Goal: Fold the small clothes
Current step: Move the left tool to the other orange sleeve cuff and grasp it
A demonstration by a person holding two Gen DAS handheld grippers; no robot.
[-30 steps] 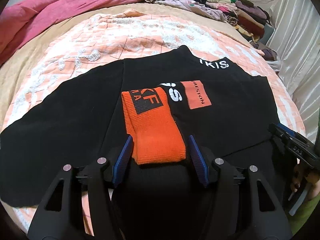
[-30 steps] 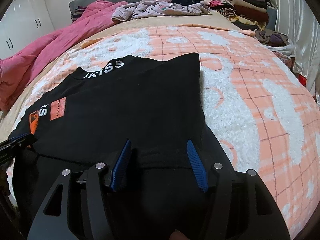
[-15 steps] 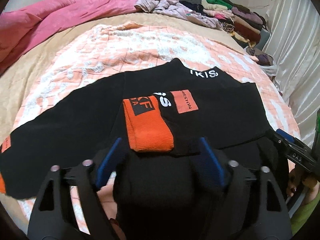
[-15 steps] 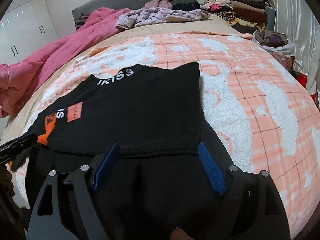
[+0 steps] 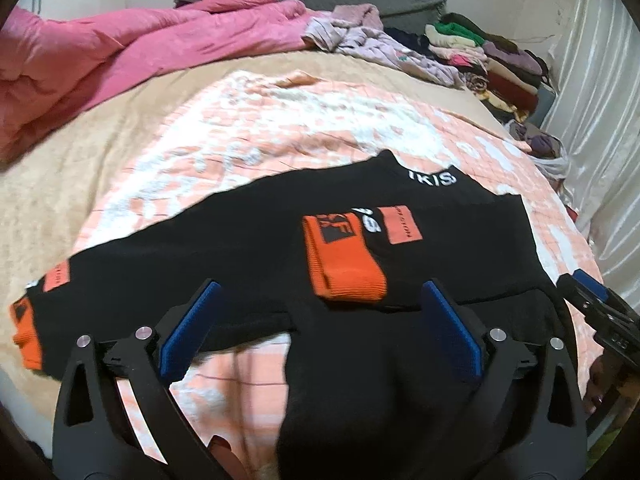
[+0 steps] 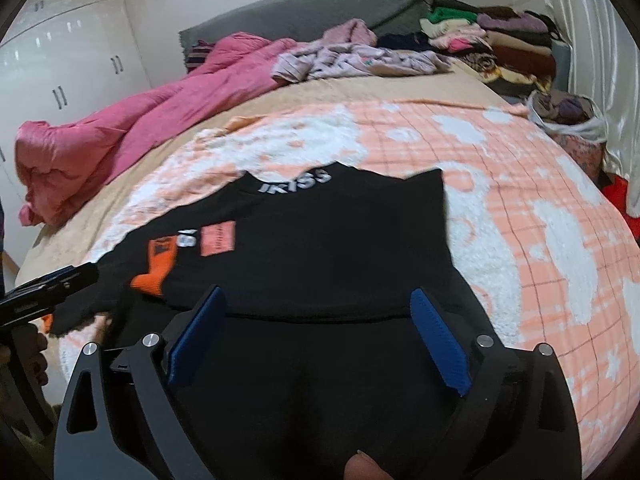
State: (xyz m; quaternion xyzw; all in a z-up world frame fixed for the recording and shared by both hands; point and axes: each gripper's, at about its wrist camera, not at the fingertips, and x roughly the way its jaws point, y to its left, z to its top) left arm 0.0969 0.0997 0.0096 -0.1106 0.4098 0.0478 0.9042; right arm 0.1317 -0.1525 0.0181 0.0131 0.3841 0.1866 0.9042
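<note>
On the blanket a black sweater lies beyond both opening, empty tongs.

A peach-and-white checked blanket covers the near part of the bed, over a tan sheet that shows along its far and left edges. A crumpled pink quilt lies heaped along the left side of the bed, reaching toward the grey headboard. Beside it at the head of the bed sits a loose pile of lilac clothes. To the right of that, a stack of folded clothes in green, cream, purple and maroon. White wardrobe doors stand at the left, and a pale curtain hangs along the right. A white bag of clothes sits near the curtain.
</note>
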